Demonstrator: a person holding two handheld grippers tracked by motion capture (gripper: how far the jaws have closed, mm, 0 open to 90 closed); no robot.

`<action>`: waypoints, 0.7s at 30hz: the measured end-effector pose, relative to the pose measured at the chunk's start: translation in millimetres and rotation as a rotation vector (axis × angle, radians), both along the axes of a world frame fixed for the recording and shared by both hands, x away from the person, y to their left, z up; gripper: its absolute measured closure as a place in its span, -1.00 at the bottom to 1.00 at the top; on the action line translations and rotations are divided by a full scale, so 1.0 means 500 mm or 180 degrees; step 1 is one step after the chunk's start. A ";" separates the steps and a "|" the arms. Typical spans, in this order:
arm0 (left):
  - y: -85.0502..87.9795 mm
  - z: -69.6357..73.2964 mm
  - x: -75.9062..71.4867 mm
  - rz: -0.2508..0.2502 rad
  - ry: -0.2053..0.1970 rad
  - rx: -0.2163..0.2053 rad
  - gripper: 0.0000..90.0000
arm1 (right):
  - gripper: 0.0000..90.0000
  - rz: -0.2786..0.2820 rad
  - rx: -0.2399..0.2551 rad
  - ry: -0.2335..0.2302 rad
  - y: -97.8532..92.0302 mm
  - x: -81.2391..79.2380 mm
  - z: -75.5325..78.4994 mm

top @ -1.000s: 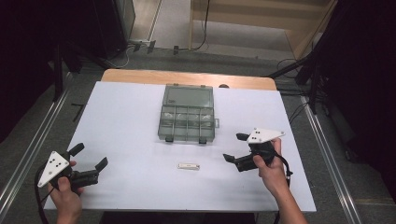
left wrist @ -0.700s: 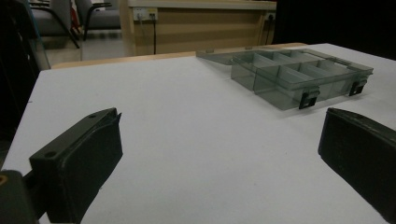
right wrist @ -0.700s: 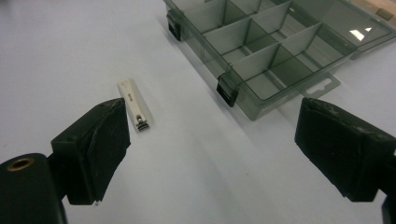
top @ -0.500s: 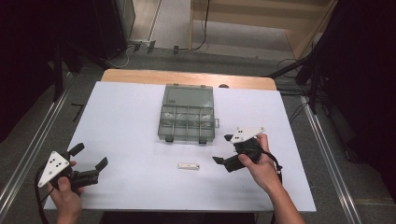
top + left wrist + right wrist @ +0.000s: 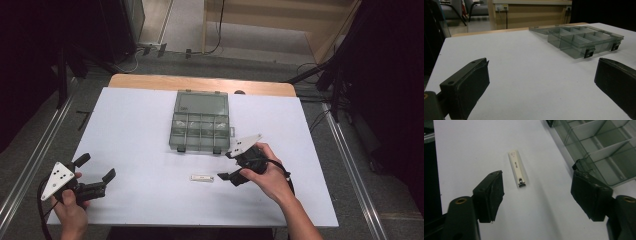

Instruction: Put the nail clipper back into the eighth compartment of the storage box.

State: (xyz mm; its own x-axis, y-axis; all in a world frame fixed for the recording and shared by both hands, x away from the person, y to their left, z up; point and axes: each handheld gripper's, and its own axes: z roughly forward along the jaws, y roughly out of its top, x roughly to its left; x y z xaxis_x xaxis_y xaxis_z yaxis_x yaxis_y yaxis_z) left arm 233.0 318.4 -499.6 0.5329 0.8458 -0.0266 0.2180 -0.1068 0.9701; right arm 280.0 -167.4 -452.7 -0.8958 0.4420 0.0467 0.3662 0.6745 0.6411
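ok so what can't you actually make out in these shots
- Print on the nail clipper: too small and blurred in the right gripper view.
- Compartment box contents: smoky walls in the high view; cut off by the edge in the right gripper view.
- Right gripper jaw gap: partly hidden by the hand in the high view.
- Left gripper jaws: cut off by the bottom edge.

Lighting: even overhead light fell on the white table (image 5: 135, 125), bright against dark surroundings left and right. Shadows: soft, short. Focus: near jaws blurred in both gripper views; the clear box (image 5: 584, 40) slightly soft, no strong glare.
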 end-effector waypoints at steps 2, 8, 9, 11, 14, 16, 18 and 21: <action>0.000 0.000 0.000 0.0002 -0.0003 -0.0002 -1.00 | -0.28 0.0057 -0.0005 0.0071 0.006 0.004 -0.002; -0.001 0.000 0.000 0.0003 -0.0001 0.0006 -1.00 | 0.11 0.0160 -0.0170 0.0139 0.032 0.008 -0.012; -0.001 0.000 0.000 0.0003 -0.0001 0.0006 -1.00 | 0.15 0.0204 -0.0194 0.0133 0.035 0.010 -0.014; -0.001 0.000 0.000 0.0006 0.0003 0.0006 -1.00 | 0.24 0.0234 -0.0257 0.0213 0.043 0.012 -0.016; -0.001 0.000 0.000 0.0006 0.0003 0.0007 -1.00 | 0.32 0.0277 -0.0369 0.0160 0.053 0.015 -0.020; -0.001 0.000 0.000 0.0005 0.0004 0.0007 -1.00 | 0.34 0.0283 -0.0408 0.0169 0.059 0.015 -0.021; -0.001 0.000 0.000 0.0005 0.0005 0.0011 -1.00 | 0.39 0.0315 -0.0441 0.0157 0.066 0.017 -0.025; -0.002 0.000 0.000 0.0007 0.0006 0.0021 -1.00 | 0.44 0.0335 -0.0506 0.0205 0.079 0.017 -0.029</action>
